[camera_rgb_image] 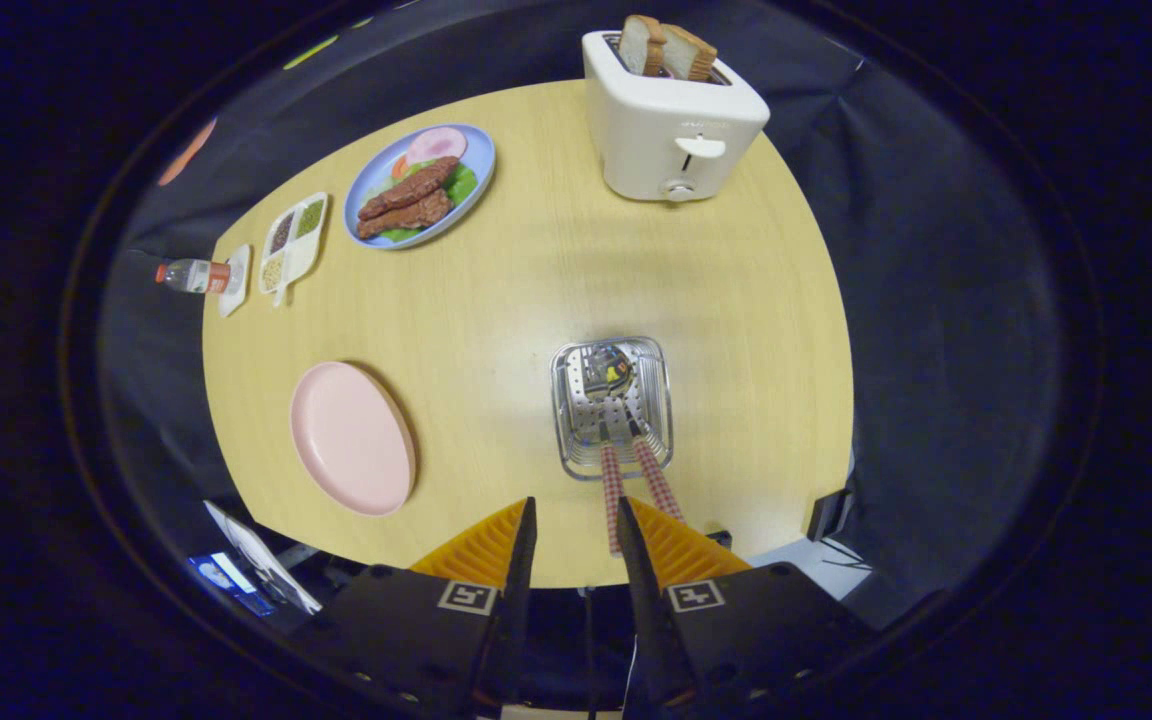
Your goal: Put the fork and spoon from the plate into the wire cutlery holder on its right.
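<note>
We see the wire cutlery holder (613, 405) standing on the light wooden worktop (536, 300), just ahead of the gripper (576, 535), and both pieces of cutlery already sit inside it. Two handles with a red checked pattern (636, 480) lean out over the holder's near rim towards us, side by side, and their metal heads rest at the bottom of the basket; we cannot tell which one is the fork and which the spoon. The gripper hangs released above the near edge of the worktop, its fingers (521, 545) apart with nothing between them, and the checked handles end just beside the right-hand finger. To the left of the holder lies the pink plate (351, 437), bare. Further off, beyond the holder, stands a white toaster (671, 125) with two slices of bread (668, 47) sticking up from its slots. Left of the toaster we find a blue plate (471, 165) with meat, ham and lettuce, then a small divided dish (293, 243) of seasonings and a small bottle (191, 275) lying on its side at the worktop's edge.
</note>
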Available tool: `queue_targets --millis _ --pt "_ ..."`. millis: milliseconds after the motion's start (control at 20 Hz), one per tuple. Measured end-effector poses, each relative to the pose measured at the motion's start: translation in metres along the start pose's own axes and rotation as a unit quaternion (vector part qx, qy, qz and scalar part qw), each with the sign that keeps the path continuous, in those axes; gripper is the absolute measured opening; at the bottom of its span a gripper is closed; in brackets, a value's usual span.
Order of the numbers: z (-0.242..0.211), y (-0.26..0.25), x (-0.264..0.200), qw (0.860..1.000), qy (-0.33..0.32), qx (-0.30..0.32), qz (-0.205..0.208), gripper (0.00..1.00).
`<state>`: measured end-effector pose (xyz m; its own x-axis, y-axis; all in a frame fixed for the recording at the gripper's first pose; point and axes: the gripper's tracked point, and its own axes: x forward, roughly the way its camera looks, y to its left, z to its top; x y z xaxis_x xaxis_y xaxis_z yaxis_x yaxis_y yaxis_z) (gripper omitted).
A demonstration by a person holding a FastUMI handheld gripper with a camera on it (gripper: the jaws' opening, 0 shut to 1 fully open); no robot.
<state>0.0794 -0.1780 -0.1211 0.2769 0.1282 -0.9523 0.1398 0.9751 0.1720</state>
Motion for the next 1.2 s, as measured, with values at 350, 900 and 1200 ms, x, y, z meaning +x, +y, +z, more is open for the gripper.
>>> queue_targets --millis 350,900,1200 --pt "-0.044 0.043 -0.007 0.999 -0.042 0.029 -0.006 0.58" --pt "-0.064 0.12 -0.091 0.954 -0.298 0.016 0.001 0.91" --pt "-0.079 0.152 -0.18 0.869 -0.495 -0.008 -0.013 0.97"
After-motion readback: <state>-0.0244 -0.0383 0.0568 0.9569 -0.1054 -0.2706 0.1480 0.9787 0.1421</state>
